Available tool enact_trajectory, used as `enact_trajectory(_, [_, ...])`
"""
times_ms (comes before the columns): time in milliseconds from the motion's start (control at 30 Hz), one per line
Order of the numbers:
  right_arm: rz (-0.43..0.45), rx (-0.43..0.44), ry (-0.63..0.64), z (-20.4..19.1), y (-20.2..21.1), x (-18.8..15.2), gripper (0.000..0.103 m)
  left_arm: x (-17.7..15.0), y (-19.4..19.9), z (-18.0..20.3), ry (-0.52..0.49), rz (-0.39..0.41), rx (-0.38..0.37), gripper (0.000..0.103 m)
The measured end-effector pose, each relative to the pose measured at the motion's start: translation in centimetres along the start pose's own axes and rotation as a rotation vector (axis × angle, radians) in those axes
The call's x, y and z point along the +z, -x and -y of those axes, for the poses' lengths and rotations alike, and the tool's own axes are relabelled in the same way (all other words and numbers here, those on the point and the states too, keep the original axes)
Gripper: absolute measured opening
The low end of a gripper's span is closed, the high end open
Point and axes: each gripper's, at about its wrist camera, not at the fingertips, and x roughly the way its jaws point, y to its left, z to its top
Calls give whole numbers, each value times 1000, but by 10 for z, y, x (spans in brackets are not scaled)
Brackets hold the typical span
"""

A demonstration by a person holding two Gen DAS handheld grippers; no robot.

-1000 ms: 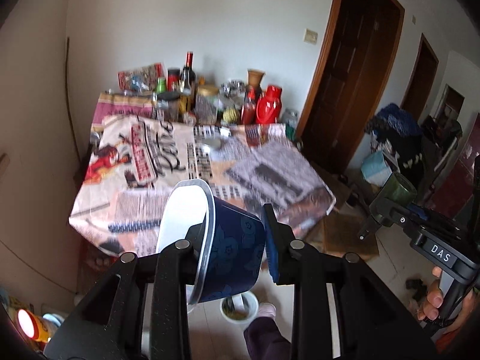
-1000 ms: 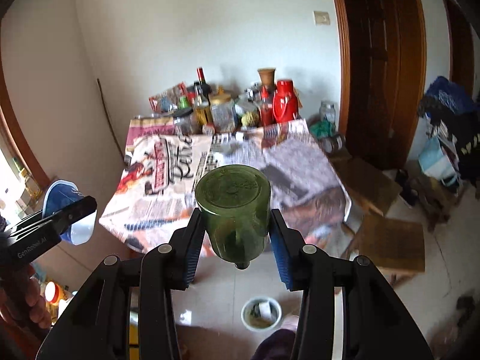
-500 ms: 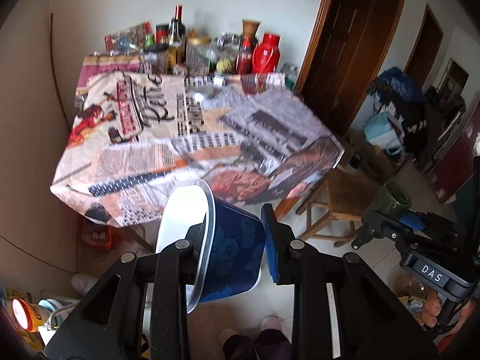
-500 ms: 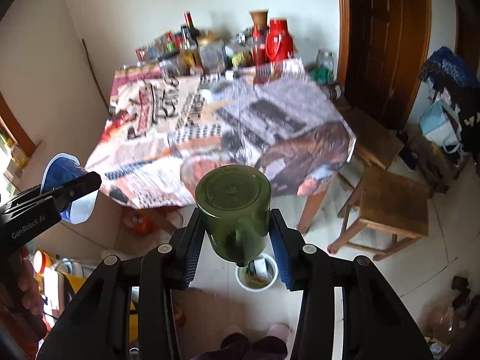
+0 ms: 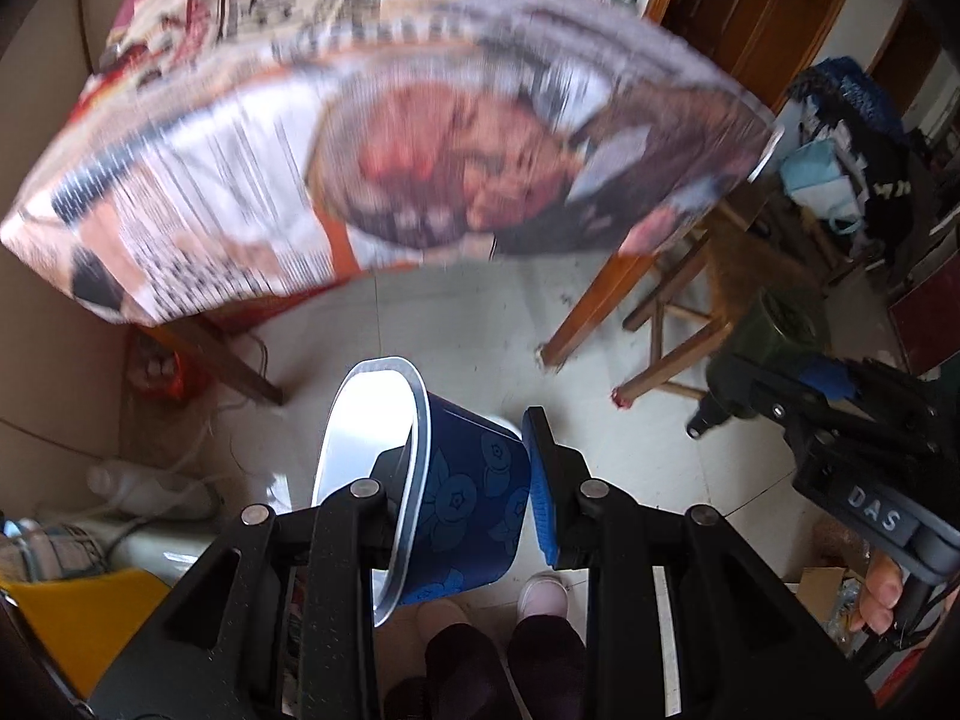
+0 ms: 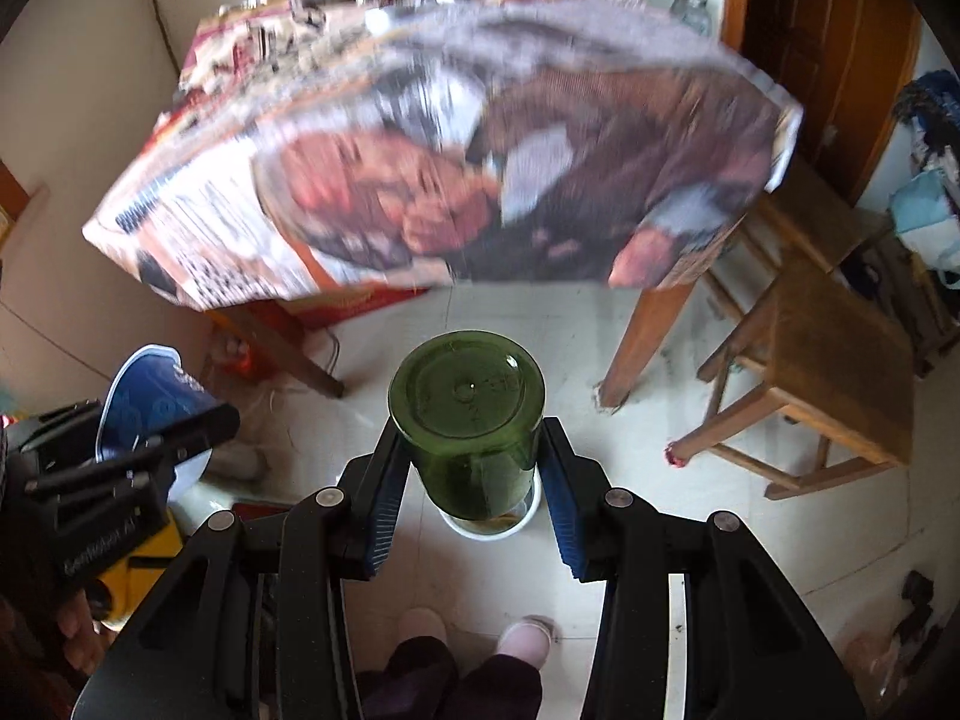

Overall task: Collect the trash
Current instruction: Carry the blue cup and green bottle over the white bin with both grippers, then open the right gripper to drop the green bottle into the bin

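My left gripper (image 5: 465,456) is shut on a dark blue paper cup (image 5: 474,498) with a white inside; one finger is in the mouth and the blue pad presses the outer wall. The cup lies tilted, mouth to the left. My right gripper (image 6: 471,438) is shut on a green glass bottle (image 6: 468,396) held neck down, its round base facing the camera. Directly below the bottle a white bowl (image 6: 489,525) with scraps stands on the tiled floor, mostly hidden. Each gripper shows in the other's view: the cup (image 6: 150,396) at left, the bottle (image 5: 780,324) at right.
The newspaper-covered table (image 6: 480,150) fills the upper view, with a wooden leg (image 6: 642,348) to the right of the bottle. A wooden stool (image 6: 840,360) stands at right. A yellow object (image 5: 78,618) sits at the lower left. The person's pink slippers (image 6: 528,639) are near the bowl.
Both grippers have dropped towards the floor and tipped downward, still holding the cup and the bottle. The table has slid up the views, and the white bowl now lies under the bottle.
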Motion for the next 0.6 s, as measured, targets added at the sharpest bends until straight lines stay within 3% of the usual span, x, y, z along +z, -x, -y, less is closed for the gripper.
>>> enact_trajectory(333, [-65, 84, 97, 4, -121, -22, 40, -42, -102, -29, 137, -75, 57, 28])
enact_trajectory(600, [-174, 88, 44, 24, -157, -32, 40, -48, -159, -31, 155, -153, 34, 28])
